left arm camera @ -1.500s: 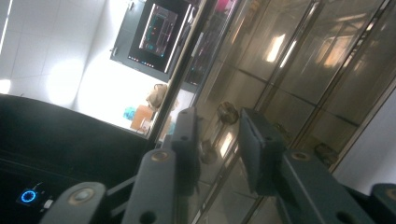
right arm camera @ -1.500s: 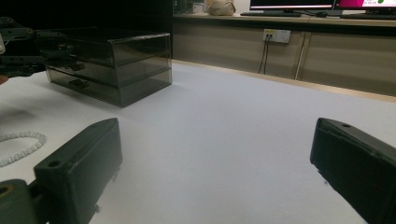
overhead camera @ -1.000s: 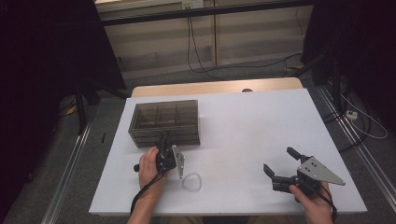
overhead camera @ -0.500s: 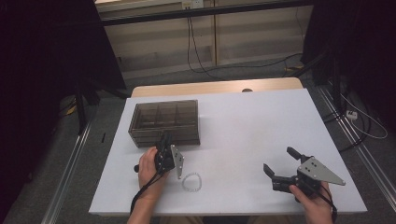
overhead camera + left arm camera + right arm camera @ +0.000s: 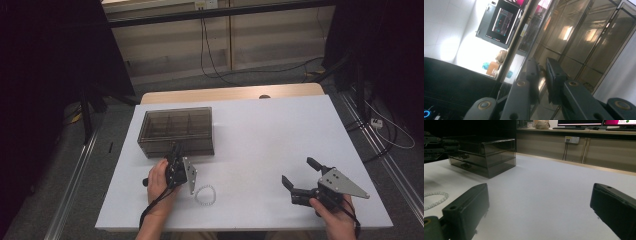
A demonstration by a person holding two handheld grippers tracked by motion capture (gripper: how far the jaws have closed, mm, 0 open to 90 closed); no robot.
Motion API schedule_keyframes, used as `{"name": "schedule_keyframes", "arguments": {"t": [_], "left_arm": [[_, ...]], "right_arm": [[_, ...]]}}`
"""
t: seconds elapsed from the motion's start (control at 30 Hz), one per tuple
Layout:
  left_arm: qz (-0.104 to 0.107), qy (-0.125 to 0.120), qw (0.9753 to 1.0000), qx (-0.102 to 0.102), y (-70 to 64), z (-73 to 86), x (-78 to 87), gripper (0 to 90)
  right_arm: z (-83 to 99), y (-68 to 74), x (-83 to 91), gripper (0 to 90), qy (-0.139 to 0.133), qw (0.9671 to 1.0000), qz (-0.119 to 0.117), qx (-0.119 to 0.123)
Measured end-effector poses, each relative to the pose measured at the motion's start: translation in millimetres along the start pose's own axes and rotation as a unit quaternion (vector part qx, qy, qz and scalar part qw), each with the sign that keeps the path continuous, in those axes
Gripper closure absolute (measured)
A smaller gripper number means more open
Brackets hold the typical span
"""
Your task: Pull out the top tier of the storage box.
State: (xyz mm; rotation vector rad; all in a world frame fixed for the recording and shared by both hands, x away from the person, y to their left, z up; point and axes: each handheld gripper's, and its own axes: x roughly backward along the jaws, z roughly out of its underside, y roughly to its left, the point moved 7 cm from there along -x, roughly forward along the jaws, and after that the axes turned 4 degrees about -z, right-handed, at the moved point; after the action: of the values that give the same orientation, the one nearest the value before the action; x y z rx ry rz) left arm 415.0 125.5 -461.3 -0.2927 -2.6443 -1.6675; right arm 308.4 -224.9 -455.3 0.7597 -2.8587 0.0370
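Left gripper [image 5: 176,150] jaws nearly pressed together, small gap, tips at front wall of smoky drawer box [image 5: 176,129], nothing pinched, white bead bracelet [image 5: 206,194] flat on white table [image 5: 260,135] just beside left hand, right gripper [image 5: 300,176] spread wide, well apart.

A white table [image 5: 280,130] stands on grey floor [image 5: 165,82] before pale wood panels [image 5: 220,40], dimly lit.

Left gripper [image 5: 176,151] nearer the box [image 5: 176,131].
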Motion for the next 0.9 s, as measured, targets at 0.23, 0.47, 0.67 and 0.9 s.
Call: {"name": "schedule_keyframes", "arguments": {"t": [0.23,0.47,0.67,0.9], "left_arm": [[0.003,-0.001,1.0,0.005,-1.2,-0.2,4.6,81.7],[0.004,-0.001,1.0,0.004,-1.2,-0.7,8.9,81.6],[0.008,-0.001,1.0,0.006,-0.6,-1.6,13.0,81.5],[0.01,-0.006,0.9999,0.008,-1.7,-3.9,19.7,86.7]], "right_arm": [[-0.1,0.2,-0.4,1.6,0.0,1.0,0.0,0.001],[-0.5,0.8,-0.7,1.6,-0.001,1.0,-0.001,0.001],[0.2,2.6,-2.3,1.6,0.001,1.0,-0.003,0.002],[-0.2,5.2,-3.7,1.6,0.002,1.0,-0.006,0.003]]}}
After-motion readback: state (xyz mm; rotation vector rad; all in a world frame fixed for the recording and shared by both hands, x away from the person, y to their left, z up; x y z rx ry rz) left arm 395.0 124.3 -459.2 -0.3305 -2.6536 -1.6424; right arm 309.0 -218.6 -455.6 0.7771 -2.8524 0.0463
